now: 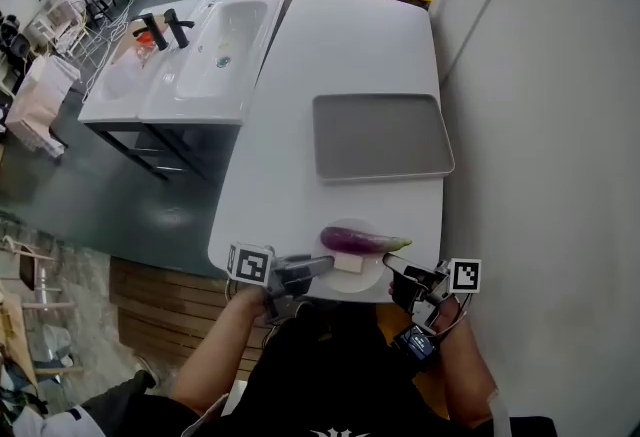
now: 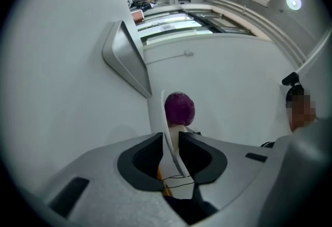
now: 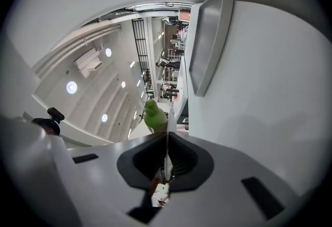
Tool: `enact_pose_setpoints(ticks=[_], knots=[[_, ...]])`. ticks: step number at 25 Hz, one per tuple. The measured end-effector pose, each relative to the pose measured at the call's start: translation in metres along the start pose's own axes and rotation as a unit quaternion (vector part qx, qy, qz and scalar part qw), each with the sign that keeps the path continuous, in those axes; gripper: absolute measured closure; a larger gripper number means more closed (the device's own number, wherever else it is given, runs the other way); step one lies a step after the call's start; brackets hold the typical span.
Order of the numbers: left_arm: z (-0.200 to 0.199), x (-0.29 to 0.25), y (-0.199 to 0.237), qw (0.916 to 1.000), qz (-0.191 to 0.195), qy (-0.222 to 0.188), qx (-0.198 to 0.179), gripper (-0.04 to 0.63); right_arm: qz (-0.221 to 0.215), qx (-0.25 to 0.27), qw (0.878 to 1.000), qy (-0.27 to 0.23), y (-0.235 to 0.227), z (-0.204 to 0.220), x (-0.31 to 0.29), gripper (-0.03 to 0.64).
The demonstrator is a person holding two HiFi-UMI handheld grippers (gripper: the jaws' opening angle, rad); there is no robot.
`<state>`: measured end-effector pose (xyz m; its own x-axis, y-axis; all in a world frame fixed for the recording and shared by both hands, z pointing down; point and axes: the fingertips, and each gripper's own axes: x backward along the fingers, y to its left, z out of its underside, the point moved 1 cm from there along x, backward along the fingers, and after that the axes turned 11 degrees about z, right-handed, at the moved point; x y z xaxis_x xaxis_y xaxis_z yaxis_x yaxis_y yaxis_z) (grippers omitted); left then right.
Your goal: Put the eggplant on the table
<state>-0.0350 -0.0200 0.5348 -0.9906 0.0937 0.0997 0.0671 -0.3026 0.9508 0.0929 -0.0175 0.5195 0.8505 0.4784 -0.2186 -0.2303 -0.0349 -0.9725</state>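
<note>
One eggplant (image 1: 362, 241) lies lengthwise between my two tongs. Its purple end faces my left tongs (image 1: 325, 266) and its green stem faces my right tongs (image 1: 393, 266). It rests on a small white plate (image 1: 362, 277), not yet on the table (image 1: 350, 55) itself.

Both tongs are clamped on that plate's rim from opposite sides. The left pair sits part-way closed with the rim pinched between its jaws, and the right pair is squeezed nearly together on the thin edge.

I judge the eggplant light and firm, but its skin is glossy and its body round. It will likely roll if the plate tips, so I should keep the plate level. To take the eggplant directly, I would grip across the thick middle, since the tapering stem end would likely slip.

Beyond my tongs, farther up the table, sits a grey tray (image 1: 380, 135).
</note>
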Motion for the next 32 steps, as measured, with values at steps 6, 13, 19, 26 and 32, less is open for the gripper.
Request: enact_pose_setpoints(ticks=[6, 13, 19, 26, 32], knots=[[-0.002, 0.002, -0.018, 0.9916, 0.032, -0.039, 0.119, 0.574, 0.053, 0.054, 0.997, -0.011, 0.017, 0.004, -0.004, 0.607], [0.012, 0.032, -0.049, 0.9902, 0.020, -0.020, 0.137, 0.574, 0.070, 0.138, 0.986, -0.055, 0.041, 0.032, 0.013, 0.606], [0.026, 0.057, -0.067, 0.9865, 0.052, -0.041, 0.149, 0.574, 0.079, 0.173, 0.978, -0.084, 0.055, 0.067, 0.017, 0.581], [0.038, 0.069, -0.097, 0.9873, 0.042, -0.071, 0.135, 0.574, 0.054, 0.209, 0.973, -0.083, 0.090, 0.094, 0.015, 0.532], [0.046, 0.045, -0.130, 0.9891, 0.031, -0.095, 0.109, 0.574, 0.011, 0.229, 0.973, -0.036, 0.113, 0.091, 0.027, 0.531]])
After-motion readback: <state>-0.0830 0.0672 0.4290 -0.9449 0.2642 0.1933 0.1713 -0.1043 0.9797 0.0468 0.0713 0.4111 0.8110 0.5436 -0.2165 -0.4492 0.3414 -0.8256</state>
